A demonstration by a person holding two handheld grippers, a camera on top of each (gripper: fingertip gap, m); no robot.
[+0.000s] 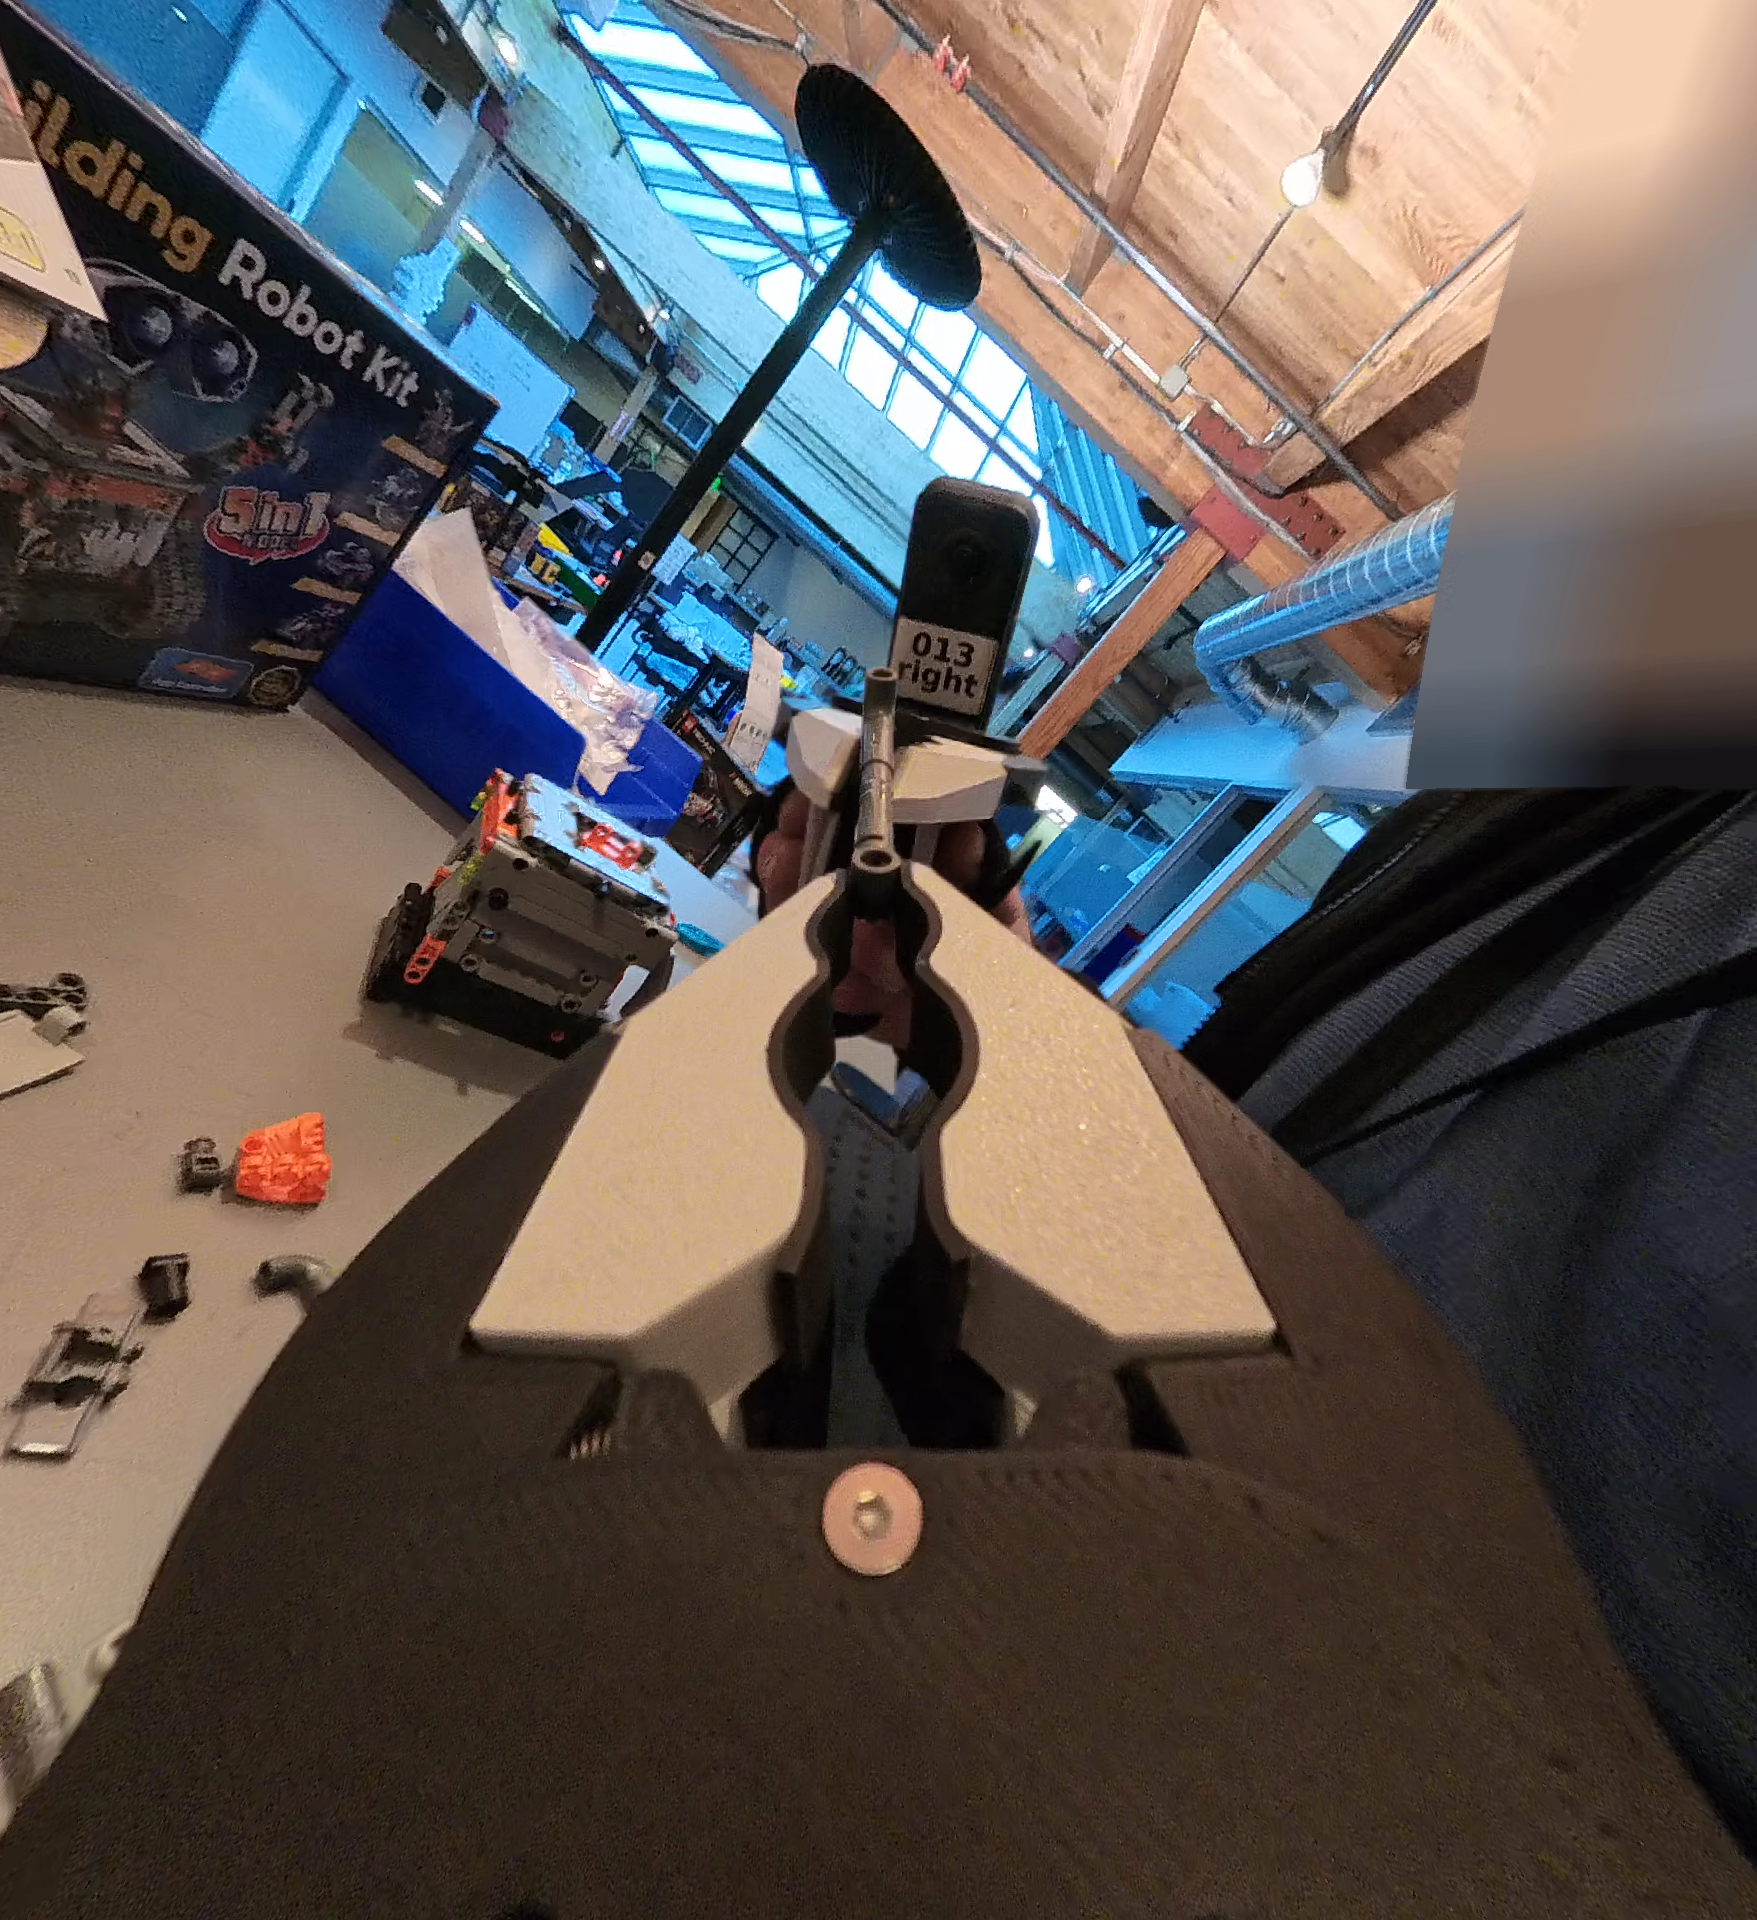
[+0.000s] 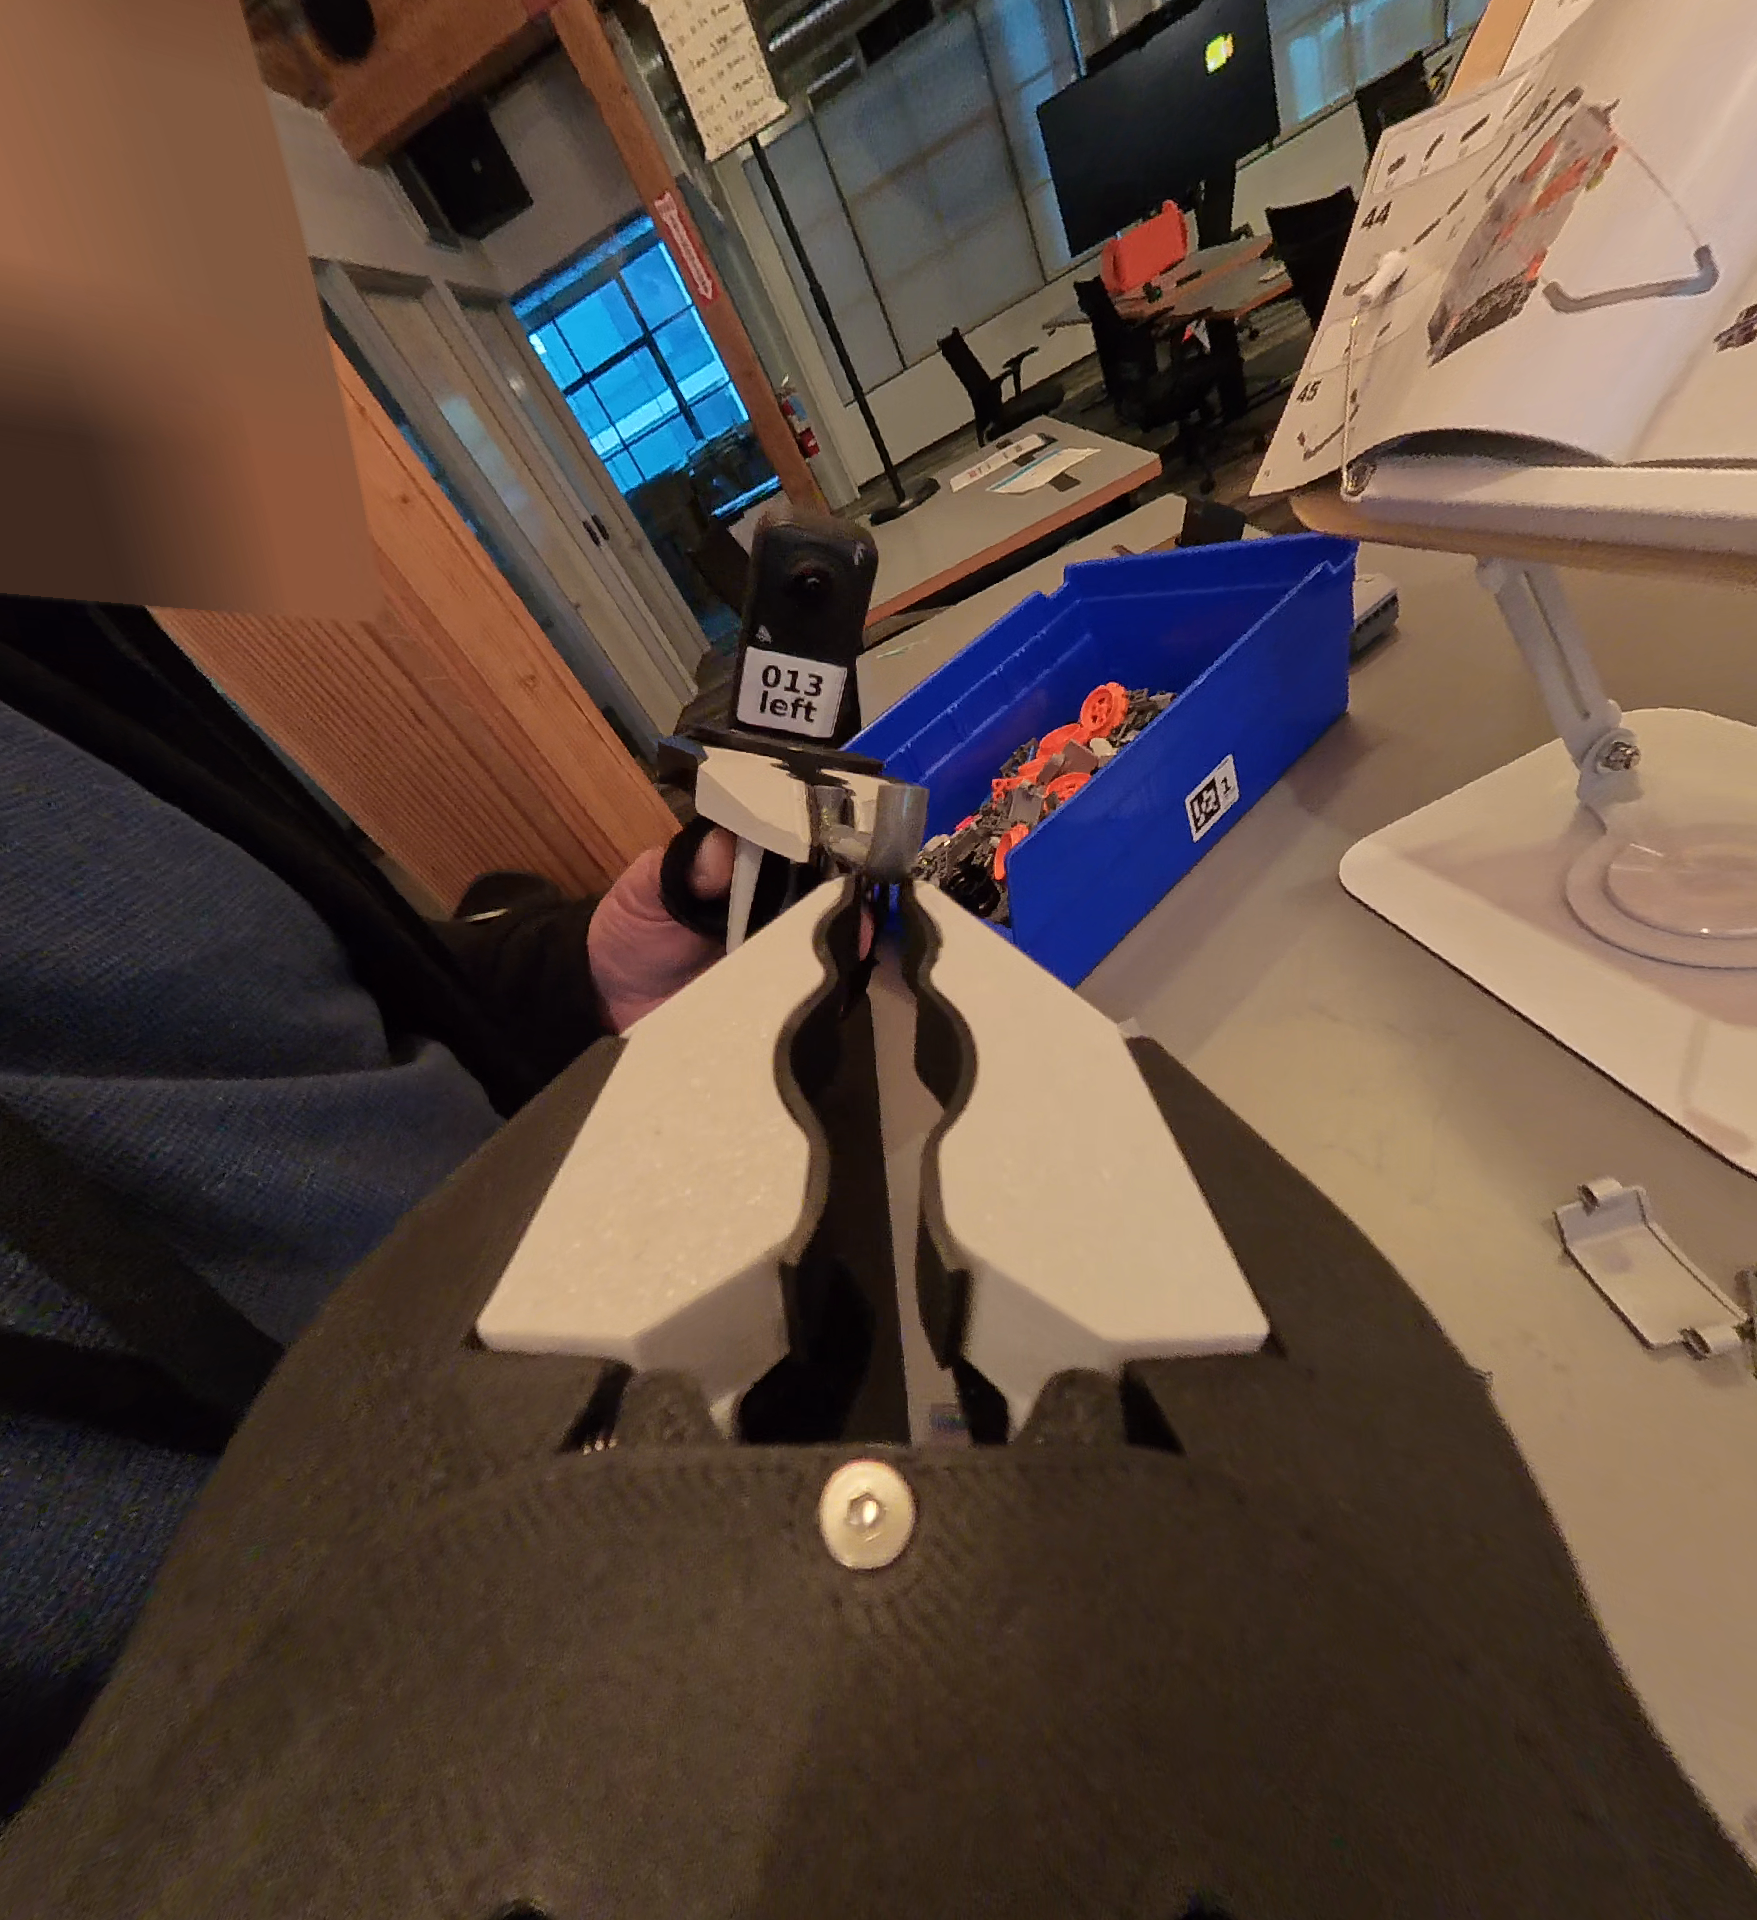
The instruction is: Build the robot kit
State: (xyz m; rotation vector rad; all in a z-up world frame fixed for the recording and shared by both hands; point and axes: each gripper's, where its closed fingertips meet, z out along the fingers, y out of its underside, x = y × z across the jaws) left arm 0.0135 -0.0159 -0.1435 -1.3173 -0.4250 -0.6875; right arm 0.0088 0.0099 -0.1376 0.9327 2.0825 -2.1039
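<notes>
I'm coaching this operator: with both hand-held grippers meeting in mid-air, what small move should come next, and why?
Probably ease one open, say the right hand-held gripper, holding the left hand-held gripper steady: both seem clamped on the same grey rod piece above the table, so moving apart would twist it.

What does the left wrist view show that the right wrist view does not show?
Only the left wrist view: a half-built block vehicle on the grey table, an orange piece among loose parts, and a dark kit box. Its left hand-held gripper is shut on a thin grey rod.

Only the right wrist view: an open instruction booklet on a white stand, and the parts inside the blue bin. Its right hand-held gripper is shut on a dark piece that I cannot identify.

Both: the bin, the table, the opposite gripper.
</notes>
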